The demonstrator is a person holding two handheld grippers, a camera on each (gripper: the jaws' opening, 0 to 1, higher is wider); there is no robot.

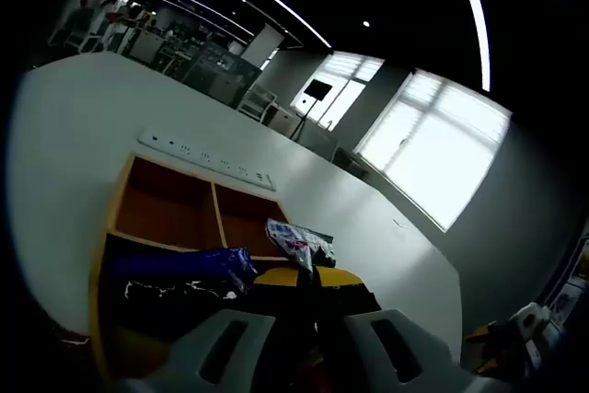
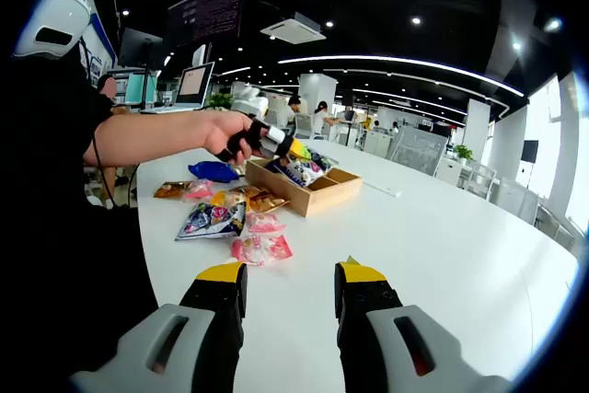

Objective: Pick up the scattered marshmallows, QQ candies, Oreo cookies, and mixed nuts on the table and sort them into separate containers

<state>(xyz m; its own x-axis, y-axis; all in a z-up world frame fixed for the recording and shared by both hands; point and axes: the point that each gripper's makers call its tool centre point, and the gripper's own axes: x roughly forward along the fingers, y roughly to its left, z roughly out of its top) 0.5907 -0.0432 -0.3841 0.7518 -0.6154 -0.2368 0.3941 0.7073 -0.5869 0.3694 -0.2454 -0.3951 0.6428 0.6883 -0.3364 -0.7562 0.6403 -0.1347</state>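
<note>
Smooth matt white table (image 2: pixel 442 236), wooden divided box (image 2: pixel 313 192), glossy plastic snack packets (image 2: pixel 213 220)

A broad white table (image 2: pixel 442 246) with a rounded edge carries a shallow wooden compartment tray (image 2: pixel 317 195) near its far side — beside it lie scattered snack packets: a blue-and-purple pouch (image 2: pixel 212 221), pink clear-wrapped candies (image 2: pixel 261 248), an orange packet (image 2: pixel 171 190), a blue bag (image 2: pixel 213 171). In the left gripper view a white power strip (image 1: pixel 207 157) lies just beyond the tray.
</note>
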